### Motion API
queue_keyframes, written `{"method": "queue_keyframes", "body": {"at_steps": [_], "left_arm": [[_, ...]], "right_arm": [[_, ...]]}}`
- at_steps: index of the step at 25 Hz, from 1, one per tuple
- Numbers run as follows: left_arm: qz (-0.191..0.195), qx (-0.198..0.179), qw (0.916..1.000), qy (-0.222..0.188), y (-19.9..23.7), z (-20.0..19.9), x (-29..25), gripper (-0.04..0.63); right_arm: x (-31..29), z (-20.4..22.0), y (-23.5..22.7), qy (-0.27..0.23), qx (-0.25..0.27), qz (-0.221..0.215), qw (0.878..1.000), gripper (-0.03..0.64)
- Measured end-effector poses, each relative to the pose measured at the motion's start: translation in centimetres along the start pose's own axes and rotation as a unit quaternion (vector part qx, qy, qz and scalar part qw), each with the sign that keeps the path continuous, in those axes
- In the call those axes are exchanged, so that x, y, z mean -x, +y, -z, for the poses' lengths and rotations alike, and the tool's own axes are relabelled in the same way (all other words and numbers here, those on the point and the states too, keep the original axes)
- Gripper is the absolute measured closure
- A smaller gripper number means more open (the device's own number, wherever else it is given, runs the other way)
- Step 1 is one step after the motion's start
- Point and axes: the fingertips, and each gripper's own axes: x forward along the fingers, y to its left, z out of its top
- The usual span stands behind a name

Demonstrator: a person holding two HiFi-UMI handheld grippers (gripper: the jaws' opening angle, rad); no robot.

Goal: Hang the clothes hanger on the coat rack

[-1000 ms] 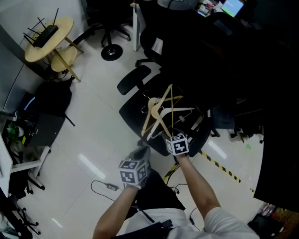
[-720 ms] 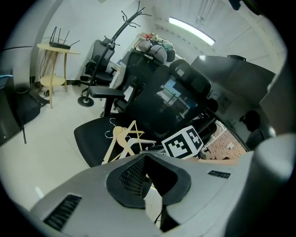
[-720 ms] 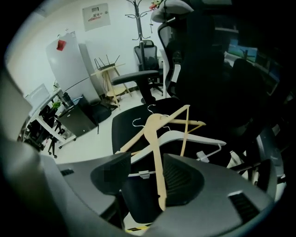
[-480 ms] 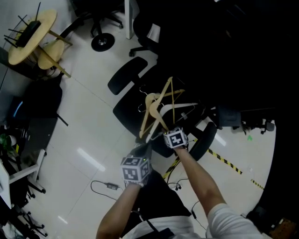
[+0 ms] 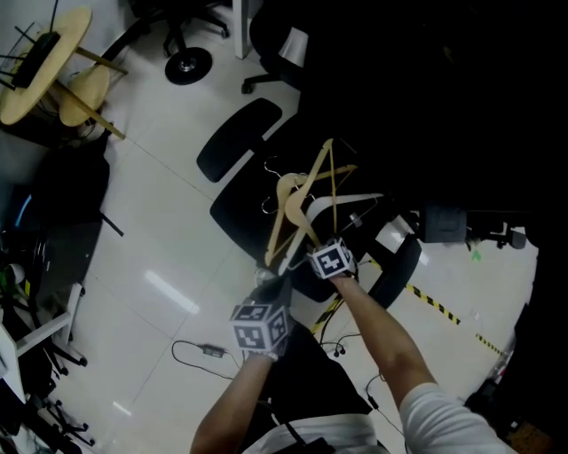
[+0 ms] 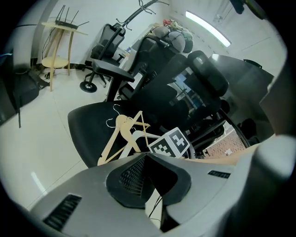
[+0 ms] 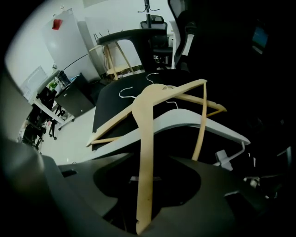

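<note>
Two wooden hangers and a white hanger lie piled on a black office chair seat. My right gripper points steeply down at the near end of the pile. One arm of a wooden hanger runs between its jaws, which are closing without pressing on it. The white hanger lies under that wood. My left gripper hovers just left of the right one, shut and empty, by the seat's near edge. A black coat rack top shows far behind the chairs.
A round wooden side table stands at the far left. Another chair's wheeled base is beyond the seat. A cable with an adapter lies on the white floor near my feet. Yellow-black tape runs at the right.
Both grippers have sunk toward the chair seat. The right one has come down over the near end of the wooden hanger, and its jaws have narrowed around the arm.
</note>
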Motion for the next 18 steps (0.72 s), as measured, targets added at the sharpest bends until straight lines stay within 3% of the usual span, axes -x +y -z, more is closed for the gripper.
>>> {"method": "queue_keyframes", "body": {"at_steps": [5, 11, 18], "left_arm": [[-0.005, -0.001, 1.0000, 0.005, 0.9, -0.9, -0.2, 0.598], [-0.012, 0.000, 0.9999, 0.005, 1.3, -2.1, 0.4, 0.598], [-0.009, 0.000, 0.9999, -0.009, -0.1, -4.8, 2.5, 0.598]], "right_arm": [[0.1, -0.5, 0.3, 0.001, 0.011, 0.009, 1.000, 0.502], [1.8, -1.0, 0.2, -0.015, 0.006, 0.003, 1.000, 0.511], [7.0, -2.7, 1.7, -0.064, -0.035, -0.051, 0.996, 0.512]]}}
